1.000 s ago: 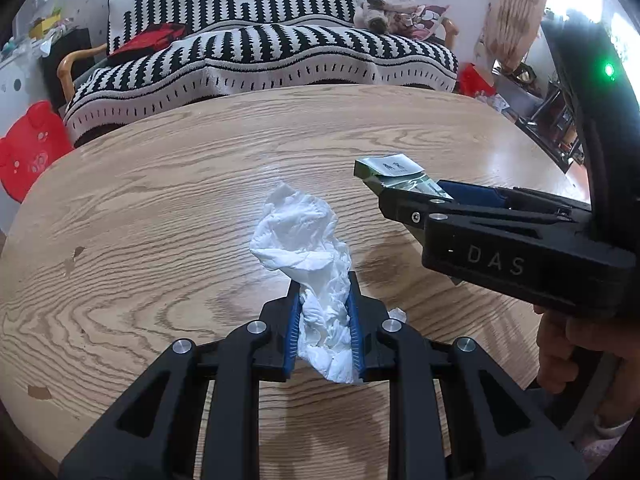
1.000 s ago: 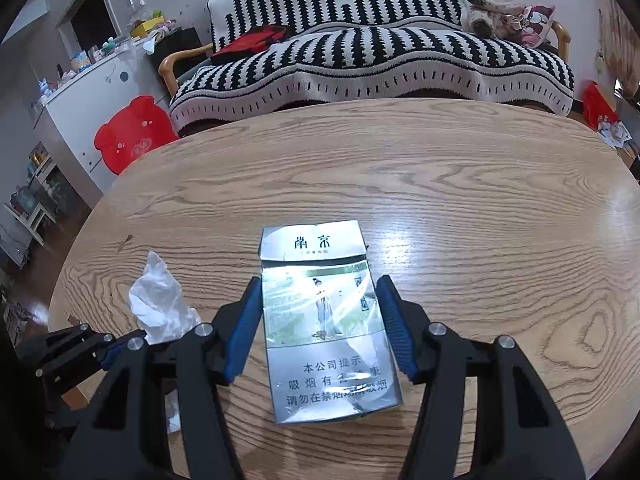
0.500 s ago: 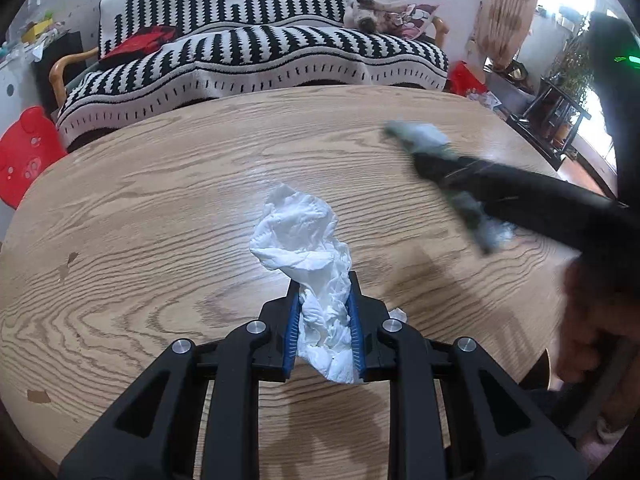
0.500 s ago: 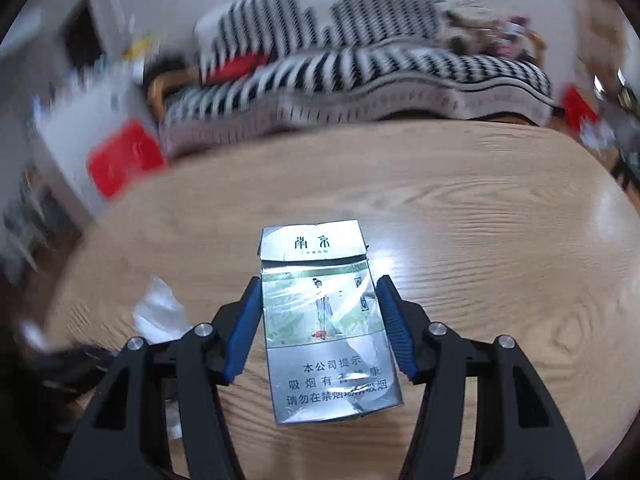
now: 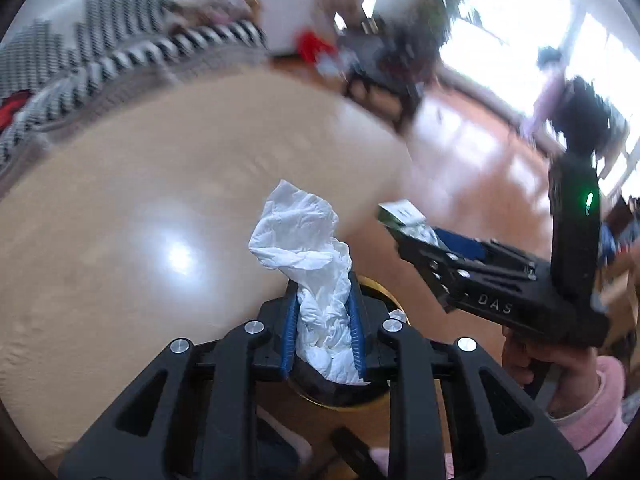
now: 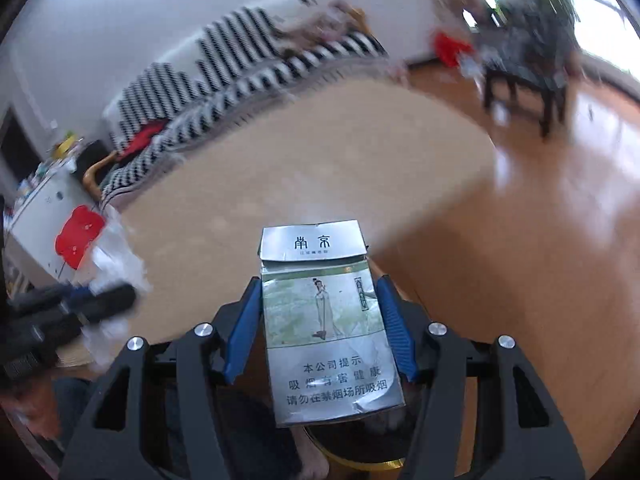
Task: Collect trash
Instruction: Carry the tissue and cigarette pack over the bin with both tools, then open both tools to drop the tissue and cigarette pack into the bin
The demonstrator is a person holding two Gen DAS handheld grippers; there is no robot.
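Observation:
My left gripper (image 5: pixel 323 300) is shut on a crumpled white tissue (image 5: pixel 308 240) and holds it in the air past the table's right edge, over a dark round bin with a gold rim (image 5: pixel 380 288). My right gripper (image 6: pixel 320 304) is shut on a silver cigarette pack (image 6: pixel 324 320) with Chinese print, also held in the air. The right gripper (image 5: pixel 440 256) with the pack (image 5: pixel 400 214) shows at the right in the left wrist view. The left gripper (image 6: pixel 100 300) with the tissue (image 6: pixel 116 256) shows blurred at the left in the right wrist view. The bin's gold rim (image 6: pixel 360 466) lies under the pack.
The round wooden table (image 5: pixel 140 220) lies to the left and ahead. Beyond it stands a black and white striped sofa (image 6: pixel 240 68). A dark side table (image 6: pixel 524 76) stands on the wooden floor (image 6: pixel 540 240) at the right. A red stool (image 6: pixel 78 232) is at far left.
Both grippers have swung right and off the table with their loads; the view has turned from the sofa toward the floor and window. The gold-rimmed bin has come into view under them.

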